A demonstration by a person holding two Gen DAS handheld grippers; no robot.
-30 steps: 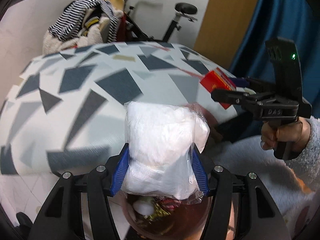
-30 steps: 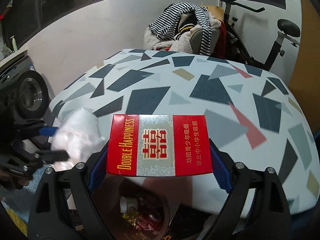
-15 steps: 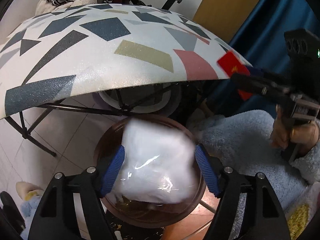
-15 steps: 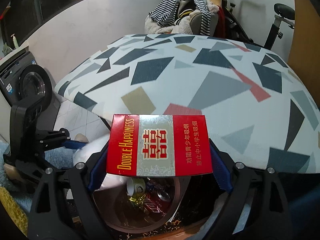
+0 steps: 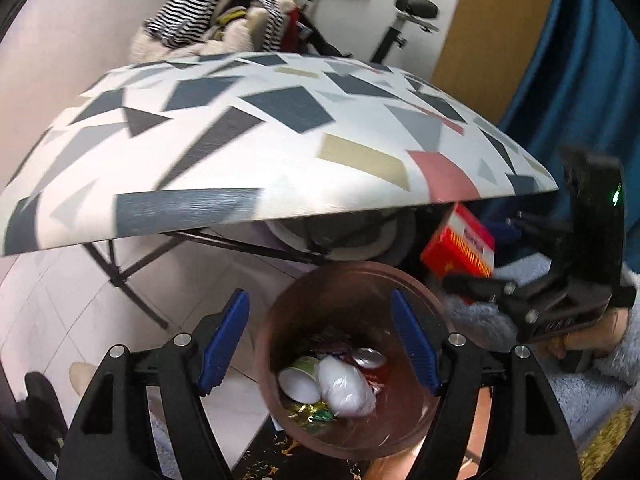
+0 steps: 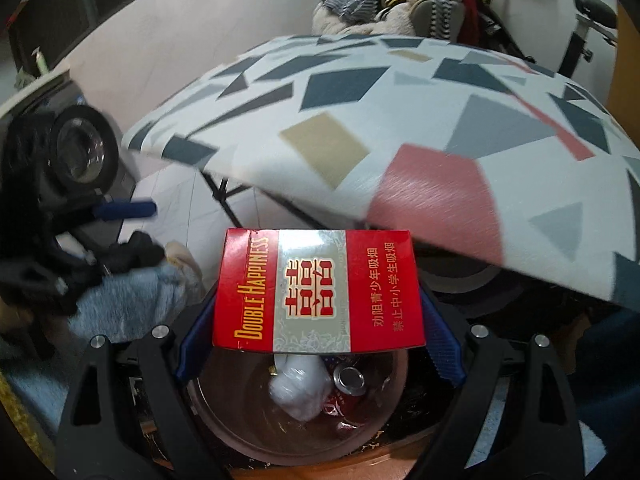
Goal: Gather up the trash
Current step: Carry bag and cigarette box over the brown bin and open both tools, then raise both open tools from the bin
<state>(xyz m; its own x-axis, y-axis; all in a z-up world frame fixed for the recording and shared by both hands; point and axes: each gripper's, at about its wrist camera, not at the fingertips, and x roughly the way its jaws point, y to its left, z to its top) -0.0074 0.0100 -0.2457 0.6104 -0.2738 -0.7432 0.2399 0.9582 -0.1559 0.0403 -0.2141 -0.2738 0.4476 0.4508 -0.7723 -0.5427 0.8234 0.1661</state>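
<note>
My left gripper (image 5: 320,344) is open and empty above a brown trash bin (image 5: 412,292). A white plastic bag (image 5: 346,388) lies inside the bin with a paper cup (image 5: 298,378), a can and wrappers. My right gripper (image 6: 318,316) is shut on a red "Double Happiness" cigarette box (image 6: 318,288) and holds it over the bin (image 6: 248,432), where the white bag (image 6: 298,388) and a can (image 6: 350,378) show. The box (image 5: 458,246) and the right gripper (image 5: 472,280) also show at the right of the left wrist view. The left gripper (image 6: 120,224) shows at the left of the right wrist view.
A table with a geometric-patterned top (image 5: 248,148) overhangs the bin, on black folding legs (image 5: 120,276). Behind it are a clothes pile (image 5: 216,24) and an exercise bike (image 5: 400,20). A blue curtain (image 5: 580,80) hangs on the right. A washing machine (image 6: 80,152) stands left.
My left gripper opened and the white bag dropped into the bin. My right gripper moved down with the box, from table height to just over the bin.
</note>
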